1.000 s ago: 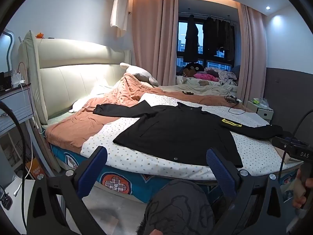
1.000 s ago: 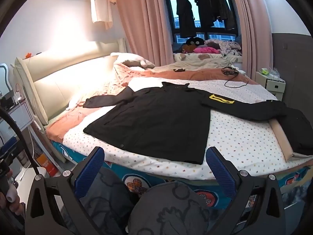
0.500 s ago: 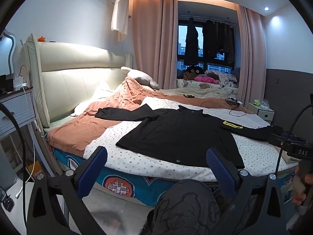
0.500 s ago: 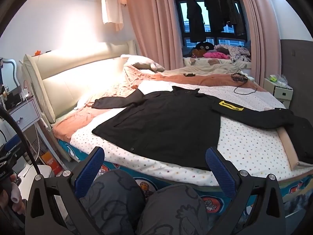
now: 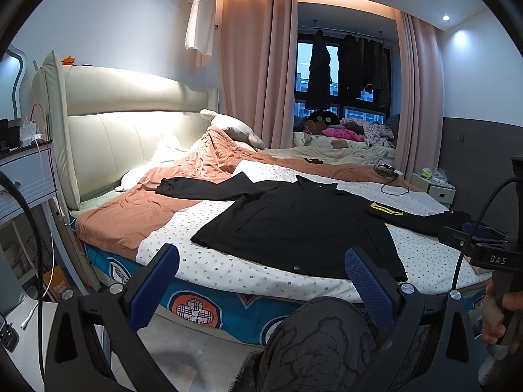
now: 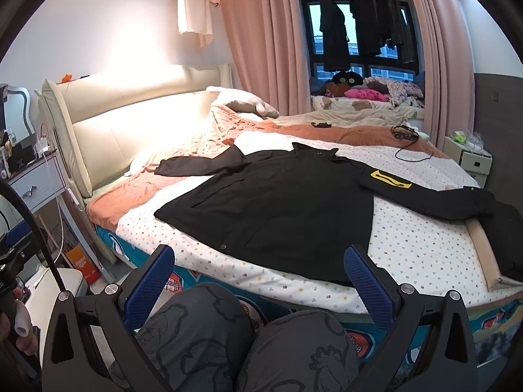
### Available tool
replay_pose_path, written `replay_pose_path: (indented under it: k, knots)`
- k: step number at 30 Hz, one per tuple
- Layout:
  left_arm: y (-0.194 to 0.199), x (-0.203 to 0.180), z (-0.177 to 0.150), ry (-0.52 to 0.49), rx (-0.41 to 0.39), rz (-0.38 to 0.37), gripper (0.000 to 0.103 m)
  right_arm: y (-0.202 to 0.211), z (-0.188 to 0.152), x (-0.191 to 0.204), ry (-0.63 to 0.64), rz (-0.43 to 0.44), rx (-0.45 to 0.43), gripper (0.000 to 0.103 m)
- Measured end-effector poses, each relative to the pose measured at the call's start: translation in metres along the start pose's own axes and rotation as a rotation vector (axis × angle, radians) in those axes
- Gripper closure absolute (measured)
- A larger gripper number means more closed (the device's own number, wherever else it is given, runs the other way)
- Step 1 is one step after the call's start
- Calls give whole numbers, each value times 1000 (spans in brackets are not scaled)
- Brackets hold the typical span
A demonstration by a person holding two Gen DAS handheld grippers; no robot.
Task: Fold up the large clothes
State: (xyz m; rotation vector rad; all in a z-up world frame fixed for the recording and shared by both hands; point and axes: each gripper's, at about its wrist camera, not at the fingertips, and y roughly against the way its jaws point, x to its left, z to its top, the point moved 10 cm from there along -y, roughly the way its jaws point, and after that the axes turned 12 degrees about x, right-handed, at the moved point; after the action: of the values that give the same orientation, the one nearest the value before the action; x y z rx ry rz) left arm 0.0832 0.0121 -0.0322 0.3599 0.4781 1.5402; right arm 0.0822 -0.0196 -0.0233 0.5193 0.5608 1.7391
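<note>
Now pre-fold: black jacket (image 6: 281,202) flat on bed (image 6: 418,248), well ahead of your left gripper (image 5: 261,277) and right gripper (image 6: 260,276), both spread, empty. Next: reach, pinch sleeve.
</note>
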Motion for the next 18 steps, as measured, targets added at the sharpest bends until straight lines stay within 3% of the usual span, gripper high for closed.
replay_pose_path:
  k: [18]
  knots:
    - [4,7,5,4,-22,6,0,-2,0,-3,5,19,-20,0]
